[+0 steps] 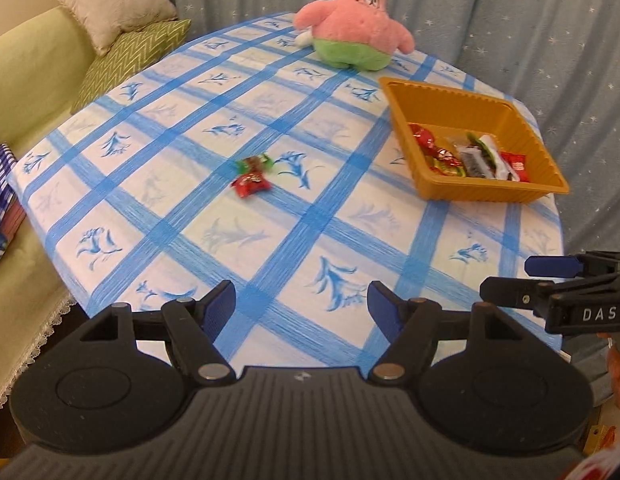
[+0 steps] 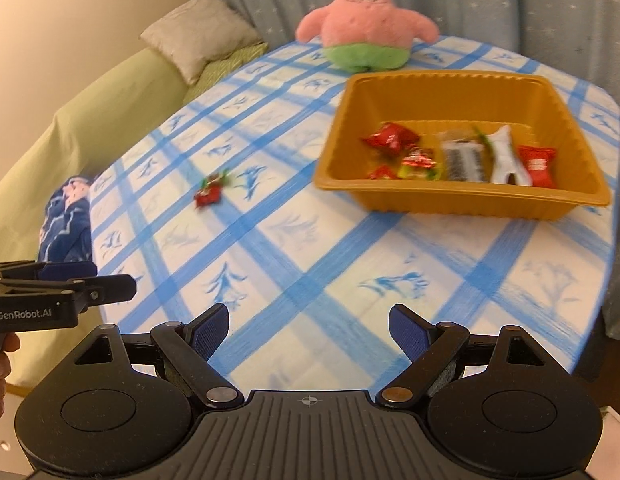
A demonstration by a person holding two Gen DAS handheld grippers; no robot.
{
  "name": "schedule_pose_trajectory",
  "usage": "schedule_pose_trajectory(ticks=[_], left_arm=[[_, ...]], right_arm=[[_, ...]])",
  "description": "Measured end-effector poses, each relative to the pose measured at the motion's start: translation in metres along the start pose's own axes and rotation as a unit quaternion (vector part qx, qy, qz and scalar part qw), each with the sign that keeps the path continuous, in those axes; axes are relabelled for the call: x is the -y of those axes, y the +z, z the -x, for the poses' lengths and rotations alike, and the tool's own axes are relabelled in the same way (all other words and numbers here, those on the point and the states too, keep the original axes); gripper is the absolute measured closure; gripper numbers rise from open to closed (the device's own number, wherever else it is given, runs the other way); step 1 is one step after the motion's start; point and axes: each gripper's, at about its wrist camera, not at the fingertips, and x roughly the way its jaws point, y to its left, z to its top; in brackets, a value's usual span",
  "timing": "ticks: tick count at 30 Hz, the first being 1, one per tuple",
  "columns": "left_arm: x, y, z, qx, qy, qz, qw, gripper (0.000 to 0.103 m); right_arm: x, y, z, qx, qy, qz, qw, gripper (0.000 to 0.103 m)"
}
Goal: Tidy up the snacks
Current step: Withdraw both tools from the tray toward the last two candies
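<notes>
An orange tray (image 1: 402,104) (image 2: 338,148) stands on the right of the table and holds several wrapped snacks (image 1: 466,156) (image 2: 462,156). Two loose snacks lie mid-table to its left: a red packet (image 1: 250,185) (image 2: 207,196) and a green-ended candy (image 1: 254,163) (image 2: 217,178) just behind it. My left gripper (image 1: 301,300) is open and empty above the table's near edge. My right gripper (image 2: 309,326) is open and empty, also at the near edge. Each gripper shows from the side in the other's view, the right one (image 1: 522,276) and the left one (image 2: 109,280).
A pink star plush (image 1: 358,20) (image 2: 366,24) sits at the table's far edge behind the tray. A green sofa (image 1: 25,92) (image 2: 89,136) with cushions (image 1: 113,8) runs along the left. Curtains hang behind. The blue-checked tablecloth (image 1: 269,240) drops off at the right.
</notes>
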Motion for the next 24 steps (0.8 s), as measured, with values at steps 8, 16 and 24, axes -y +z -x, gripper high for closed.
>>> schedule_pose_trajectory(ticks=[8,16,24], left_arm=[[-0.020,0.006,-0.010,0.000,0.008,0.001,1.0000,0.033],[-0.037,0.017,-0.026,0.003,0.008,-0.012,0.9999,0.036],[-0.049,0.030,-0.047,0.013,0.002,-0.042,0.9990,0.037]], right_arm=[[-0.021,0.010,-0.022,-0.008,0.009,0.013,1.000,0.016],[-0.034,0.023,-0.045,-0.012,0.008,0.012,1.000,0.016],[-0.036,0.035,-0.065,-0.006,-0.001,-0.012,1.000,0.016]])
